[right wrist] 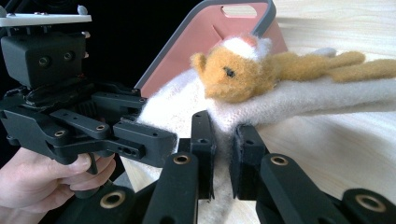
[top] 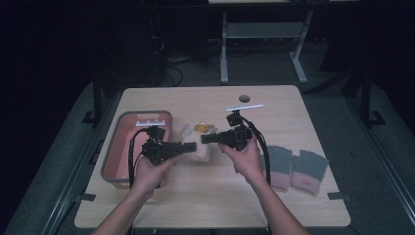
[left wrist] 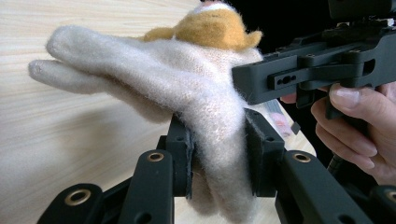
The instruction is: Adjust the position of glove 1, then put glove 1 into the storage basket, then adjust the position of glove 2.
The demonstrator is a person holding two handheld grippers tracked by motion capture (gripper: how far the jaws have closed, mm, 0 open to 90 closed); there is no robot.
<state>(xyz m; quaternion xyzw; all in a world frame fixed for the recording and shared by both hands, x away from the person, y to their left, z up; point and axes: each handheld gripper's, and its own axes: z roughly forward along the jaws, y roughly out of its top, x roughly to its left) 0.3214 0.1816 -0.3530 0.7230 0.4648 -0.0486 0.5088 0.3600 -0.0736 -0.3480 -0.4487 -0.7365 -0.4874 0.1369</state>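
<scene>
While both tongs clamp the cream glove (top: 198, 144), left tongs (top: 192, 147) and right tongs (top: 205, 139) meet above the table (top: 205, 196), right of the bin (top: 117, 161).

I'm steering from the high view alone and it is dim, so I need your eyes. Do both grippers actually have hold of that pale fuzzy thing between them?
Observer: Yes. The left gripper has its jaws shut on the cream woolly glove, pinching its cuff end.
Operator: And the right one?
Observer: The right gripper is also shut on the glove, on a fold of its knit.
Operator: What is the orange patch on top?
Observer: A small orange plush animal head with a dark eye, sewn onto the glove.
Operator: Is anything close behind it?
Observer: The grey-rimmed pink bin stands just behind.
</scene>
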